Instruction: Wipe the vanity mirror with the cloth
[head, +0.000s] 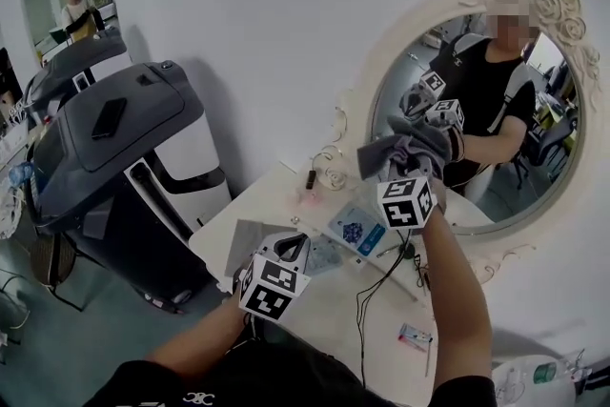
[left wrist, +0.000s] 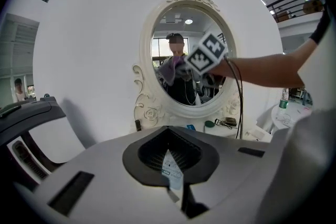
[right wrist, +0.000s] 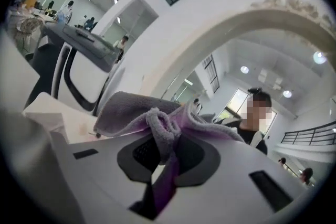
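Bright even indoor light, ceiling lamps (right wrist: 244,69) glinting in the vanity mirror (right wrist: 220,76), fisheye bending, dark vignetted corners, soft foreground.

My left tool (head: 289,251), pale grey shell, black-and-white marker cube (head: 272,287), right tool (head: 408,165) alike, black cable (head: 375,289) hanging from it, black short sleeves (head: 459,393)

The oval vanity mirror with a cream carved frame (head: 570,33) rises behind the white counter (head: 272,205). The right gripper (head: 412,174) is raised to the lower left of the glass, with the grey cloth (head: 400,151) bunched at its fingers; cloth and its reflection meet there. The left gripper (head: 292,246) is low over the counter's near edge. A blue-and-white flat packet (head: 355,229) and a black cable (head: 379,274) lie on the counter between the grippers. A dark grey and white machine (head: 124,157) stands left of the counter.
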The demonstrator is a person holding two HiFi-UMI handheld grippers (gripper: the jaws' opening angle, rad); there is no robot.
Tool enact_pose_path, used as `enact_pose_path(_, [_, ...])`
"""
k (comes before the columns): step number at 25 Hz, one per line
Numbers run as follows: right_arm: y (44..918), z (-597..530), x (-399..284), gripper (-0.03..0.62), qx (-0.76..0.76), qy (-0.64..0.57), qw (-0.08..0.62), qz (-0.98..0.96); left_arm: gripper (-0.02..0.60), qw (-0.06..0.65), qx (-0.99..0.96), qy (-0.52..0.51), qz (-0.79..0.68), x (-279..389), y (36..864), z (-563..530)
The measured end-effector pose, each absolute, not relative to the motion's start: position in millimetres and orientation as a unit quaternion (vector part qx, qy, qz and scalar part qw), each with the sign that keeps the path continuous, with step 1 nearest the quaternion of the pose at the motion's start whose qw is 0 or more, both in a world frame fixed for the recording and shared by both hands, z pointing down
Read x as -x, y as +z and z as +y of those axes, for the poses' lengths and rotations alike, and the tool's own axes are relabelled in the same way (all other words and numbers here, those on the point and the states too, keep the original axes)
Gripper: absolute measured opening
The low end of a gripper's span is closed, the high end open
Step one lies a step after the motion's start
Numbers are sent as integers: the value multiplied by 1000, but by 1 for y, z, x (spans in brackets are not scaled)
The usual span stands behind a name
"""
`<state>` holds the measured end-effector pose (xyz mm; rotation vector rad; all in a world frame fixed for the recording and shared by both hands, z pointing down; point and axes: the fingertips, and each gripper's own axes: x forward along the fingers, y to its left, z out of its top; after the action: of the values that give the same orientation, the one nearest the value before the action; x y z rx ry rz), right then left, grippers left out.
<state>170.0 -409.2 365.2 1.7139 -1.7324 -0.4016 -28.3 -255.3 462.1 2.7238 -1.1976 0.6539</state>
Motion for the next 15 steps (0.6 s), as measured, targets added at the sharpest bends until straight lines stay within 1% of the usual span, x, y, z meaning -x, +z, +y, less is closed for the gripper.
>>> enact_pose_path(4, [205, -413, -165, 46, -686, -252, 231, -642, 0, 44, -894, 208, -395, 30, 458, -261])
enact_pose_path(6, [136, -414, -170, 46, -702, -273, 180, -633, 0, 46, -893, 207, -397, 31, 458, -264])
enact_pose_path(8, [85, -416, -178, 46, -717, -280, 145, -622, 0, 48, -892, 208, -399, 33, 459, -268])
enact_pose_path(11, [62, -418, -180, 46, -722, -290, 147, -610, 0, 58, -889, 208, -403, 35, 465, -271])
enact_pose_path(15, [91, -428, -166, 45, -704, -323, 198, -601, 0, 69, -889, 215, -398, 32, 473, -276])
